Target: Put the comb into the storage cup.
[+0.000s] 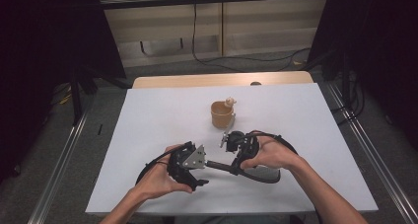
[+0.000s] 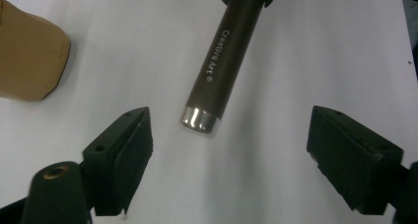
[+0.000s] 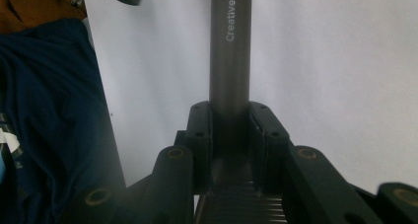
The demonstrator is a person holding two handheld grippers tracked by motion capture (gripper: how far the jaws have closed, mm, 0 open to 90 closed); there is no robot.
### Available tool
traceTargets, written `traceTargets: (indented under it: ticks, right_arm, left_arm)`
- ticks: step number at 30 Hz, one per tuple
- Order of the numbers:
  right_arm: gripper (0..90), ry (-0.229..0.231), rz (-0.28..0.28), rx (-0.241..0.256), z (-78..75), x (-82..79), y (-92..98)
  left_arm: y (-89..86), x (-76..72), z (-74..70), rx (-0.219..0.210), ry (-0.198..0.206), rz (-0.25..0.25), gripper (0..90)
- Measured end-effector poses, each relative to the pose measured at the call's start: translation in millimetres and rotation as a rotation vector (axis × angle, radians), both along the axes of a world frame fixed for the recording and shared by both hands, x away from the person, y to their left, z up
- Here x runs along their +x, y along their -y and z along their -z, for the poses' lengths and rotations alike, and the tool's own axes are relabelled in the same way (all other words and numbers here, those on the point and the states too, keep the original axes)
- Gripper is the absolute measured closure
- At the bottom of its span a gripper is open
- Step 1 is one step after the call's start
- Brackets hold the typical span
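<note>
My right gripper clamps the brown pen above the table; my left gripper gapes wide around its silver tip. Handover step, I reckon: close left squarely.

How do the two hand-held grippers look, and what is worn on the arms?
Both the left gripper and right gripper are black, with blocky black fingers and trailing black cables. The left gripper has a grey three-cornered plate on top. The forearms are bare, without sleeves.
</note>
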State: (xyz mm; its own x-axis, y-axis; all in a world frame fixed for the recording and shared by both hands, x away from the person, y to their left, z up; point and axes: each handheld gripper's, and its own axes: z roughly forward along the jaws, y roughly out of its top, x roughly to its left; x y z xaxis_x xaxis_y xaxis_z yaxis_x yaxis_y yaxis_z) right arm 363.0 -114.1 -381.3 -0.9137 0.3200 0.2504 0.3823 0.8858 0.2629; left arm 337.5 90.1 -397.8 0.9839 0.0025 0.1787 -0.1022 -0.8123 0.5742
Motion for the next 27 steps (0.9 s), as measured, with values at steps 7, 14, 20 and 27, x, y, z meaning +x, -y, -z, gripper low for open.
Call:
traceTargets:
  ticks: [7, 14, 20, 27]
  right_arm:
    - [72.7, -0.010, -0.003, 0.004, -0.4, 1.7, -3.4]
    - [72.7, -0.016, -0.014, -0.002, 1.6, 2.1, -5.2]
    - [72.8, -0.018, -0.030, 0.008, 1.8, 1.5, -6.3]
    - [72.7, -0.014, -0.037, 0.005, 1.6, 1.1, -7.1]
  left_arm:
    - [1.2, 2.8, 2.3, 0.007, 0.005, 0.022, 30.2]
    - [6.2, 4.1, 5.0, 0.022, 0.033, 0.029, 36.4]
    - [8.9, 2.4, 5.5, 0.023, 0.037, 0.047, 48.3]
    - [9.1, 2.6, 3.7, -0.004, 0.030, 0.041, 57.4]
